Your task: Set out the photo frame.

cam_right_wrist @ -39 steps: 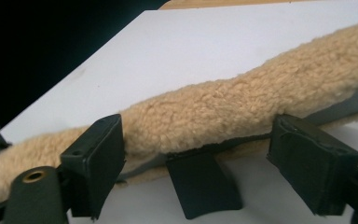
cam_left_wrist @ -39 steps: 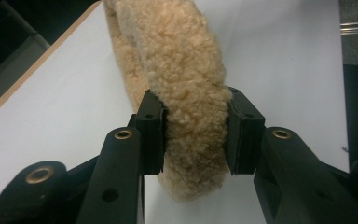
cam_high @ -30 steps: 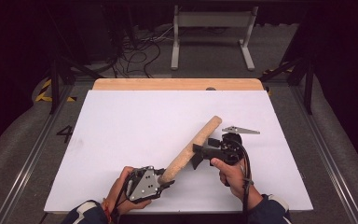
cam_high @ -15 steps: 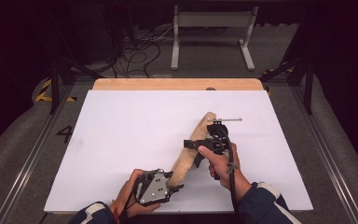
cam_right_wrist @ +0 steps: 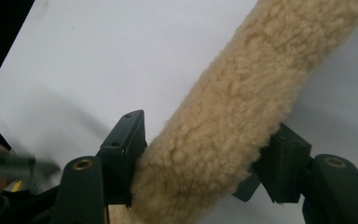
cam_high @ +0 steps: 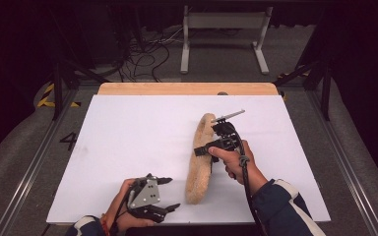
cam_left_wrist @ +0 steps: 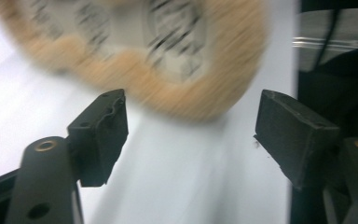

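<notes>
Roughly upright fleece roll [cam_high: 200, 160], near-to-far.

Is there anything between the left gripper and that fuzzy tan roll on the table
Nothing visible does. The left gripper sits with its jaws open just left of the near end of the fuzzy tan roll, with bare white table between them.

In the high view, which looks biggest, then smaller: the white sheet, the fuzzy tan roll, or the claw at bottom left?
1. White sheet, by far.
2. Fuzzy tan roll.
3. Left claw, smallest, though it sits nearest the camera.
</notes>
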`<state>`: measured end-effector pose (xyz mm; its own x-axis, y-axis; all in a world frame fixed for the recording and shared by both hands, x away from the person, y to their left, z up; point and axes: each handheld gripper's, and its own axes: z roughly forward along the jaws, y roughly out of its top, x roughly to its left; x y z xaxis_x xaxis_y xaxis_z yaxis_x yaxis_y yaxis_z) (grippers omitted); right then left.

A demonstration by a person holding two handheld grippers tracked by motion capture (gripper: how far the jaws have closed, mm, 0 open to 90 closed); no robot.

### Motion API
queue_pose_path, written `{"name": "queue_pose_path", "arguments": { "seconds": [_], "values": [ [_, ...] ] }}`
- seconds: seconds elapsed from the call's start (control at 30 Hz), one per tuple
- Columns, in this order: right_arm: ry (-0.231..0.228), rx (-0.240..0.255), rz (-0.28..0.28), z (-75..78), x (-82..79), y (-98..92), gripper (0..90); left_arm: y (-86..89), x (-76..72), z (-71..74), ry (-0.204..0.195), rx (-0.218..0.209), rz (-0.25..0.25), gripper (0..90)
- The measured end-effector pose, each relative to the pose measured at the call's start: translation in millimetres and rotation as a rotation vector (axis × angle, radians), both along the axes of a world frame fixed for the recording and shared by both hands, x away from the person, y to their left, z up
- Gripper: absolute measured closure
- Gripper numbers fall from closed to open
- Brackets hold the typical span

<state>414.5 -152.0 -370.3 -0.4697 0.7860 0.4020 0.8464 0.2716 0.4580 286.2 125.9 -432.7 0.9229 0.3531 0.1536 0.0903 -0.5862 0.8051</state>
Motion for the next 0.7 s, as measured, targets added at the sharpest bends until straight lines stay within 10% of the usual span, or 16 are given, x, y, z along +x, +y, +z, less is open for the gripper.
{"name": "queue_pose_path", "arguments": {
  "seconds": [0.1,0.3,0.7],
  "values": [
    [0.000,-0.005,0.029,0.2,2.3,-0.4,39.6,17.7,6.9,-8.6,0.016,0.072,0.122,17.5],
    [-0.024,-0.056,0.056,2.9,3.8,7.5,38.1,50.6,13.0,-13.7,0.039,0.033,0.224,13.5],
    [-0.053,-0.099,0.072,5.5,0.7,12.4,48.0,70.0,17.2,-13.8,0.056,0.010,0.275,12.5]
  ]
}}
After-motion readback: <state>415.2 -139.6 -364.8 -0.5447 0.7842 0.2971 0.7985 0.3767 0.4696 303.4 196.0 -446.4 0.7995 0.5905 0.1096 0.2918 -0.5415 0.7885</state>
